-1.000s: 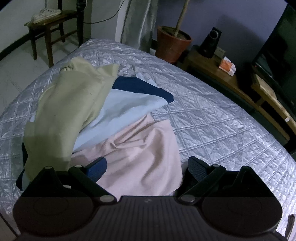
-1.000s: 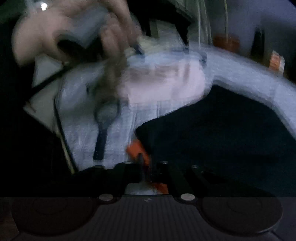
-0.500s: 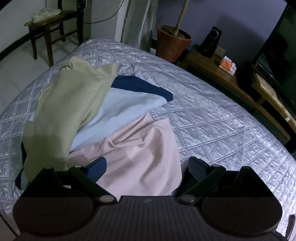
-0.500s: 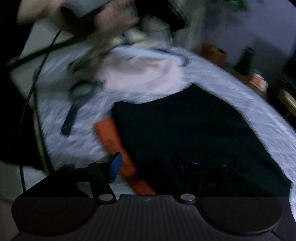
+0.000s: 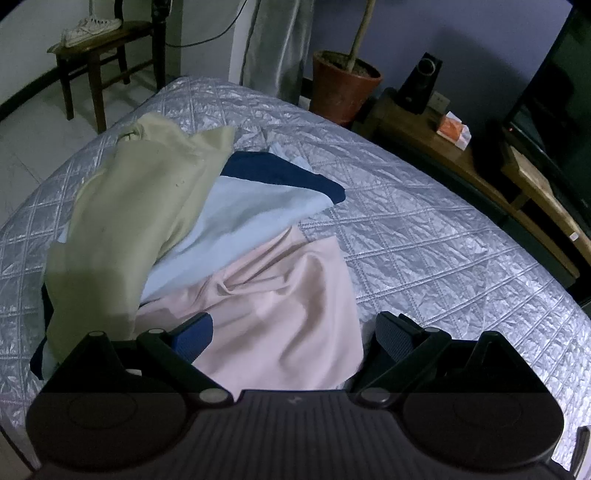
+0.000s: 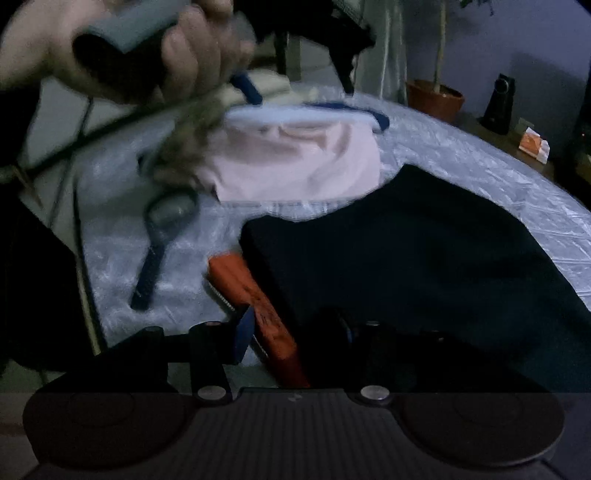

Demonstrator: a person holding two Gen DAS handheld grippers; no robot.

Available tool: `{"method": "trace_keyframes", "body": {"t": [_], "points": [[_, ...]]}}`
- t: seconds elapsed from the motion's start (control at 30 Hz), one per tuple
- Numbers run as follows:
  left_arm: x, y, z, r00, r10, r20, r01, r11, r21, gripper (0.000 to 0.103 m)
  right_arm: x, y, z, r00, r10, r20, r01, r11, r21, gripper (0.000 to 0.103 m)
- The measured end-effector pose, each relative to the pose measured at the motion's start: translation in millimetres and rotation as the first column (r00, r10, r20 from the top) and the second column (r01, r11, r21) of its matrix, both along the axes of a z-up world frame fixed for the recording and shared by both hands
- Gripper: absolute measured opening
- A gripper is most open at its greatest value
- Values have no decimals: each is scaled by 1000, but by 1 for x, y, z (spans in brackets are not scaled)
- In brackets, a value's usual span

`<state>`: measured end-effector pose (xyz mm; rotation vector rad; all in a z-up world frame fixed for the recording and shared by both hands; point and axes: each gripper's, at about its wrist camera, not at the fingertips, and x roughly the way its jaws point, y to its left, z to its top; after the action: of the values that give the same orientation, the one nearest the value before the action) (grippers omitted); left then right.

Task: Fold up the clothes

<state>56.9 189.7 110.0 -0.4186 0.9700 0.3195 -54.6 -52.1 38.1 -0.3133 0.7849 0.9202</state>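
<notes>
Left claw [image 5: 291, 332] hangs wide open and empty over the pink garment [image 5: 280, 314] heaped on the bed [image 5: 424, 236], right claw [image 6: 295, 332] part-open above the dark garment [image 6: 424, 266]: limp, light cloth, likely best pinched at a hem corner.

Five garments on one quilted bed cover [image 5: 424, 236]: one olive garment [image 5: 136, 221], one pale blue garment [image 5: 240, 221], one navy garment [image 5: 284, 173], one pink garment [image 5: 280, 314] and one black garment [image 6: 424, 258]. One orange strip [image 6: 255, 306] beside the black one. One chair [image 5: 99, 48] bearing one pair of white shoes [image 5: 90, 29], one potted plant [image 5: 345, 81], one speaker [image 5: 421, 83]
</notes>
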Motion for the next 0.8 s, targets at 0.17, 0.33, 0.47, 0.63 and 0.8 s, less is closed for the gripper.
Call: {"method": "trace_keyframes", "body": {"t": [0.17, 0.33, 0.47, 0.63, 0.8], "points": [[1, -1, -1, 1000, -3, -3, 3, 1000, 2, 94, 0, 3, -3, 999, -15, 53, 17, 1000, -27, 57], [1, -3, -1, 1000, -8, -3, 8, 1000, 3, 94, -13, 23, -21, 979, 107, 175, -68, 974, -216, 50], [1, -3, -1, 1000, -10, -5, 10, 1000, 3, 94, -14, 23, -14, 979, 96, 180, -57, 976, -210, 5], [1, -3, -2, 1000, -6, -4, 6, 1000, 2, 94, -23, 14, 21, 962, 103, 252, -59, 983, -176, 2], [2, -4, -2, 1000, -5, -5, 5, 1000, 5, 94, -33, 1, 54, 952, 98, 289, -64, 990, -127, 2]]}}
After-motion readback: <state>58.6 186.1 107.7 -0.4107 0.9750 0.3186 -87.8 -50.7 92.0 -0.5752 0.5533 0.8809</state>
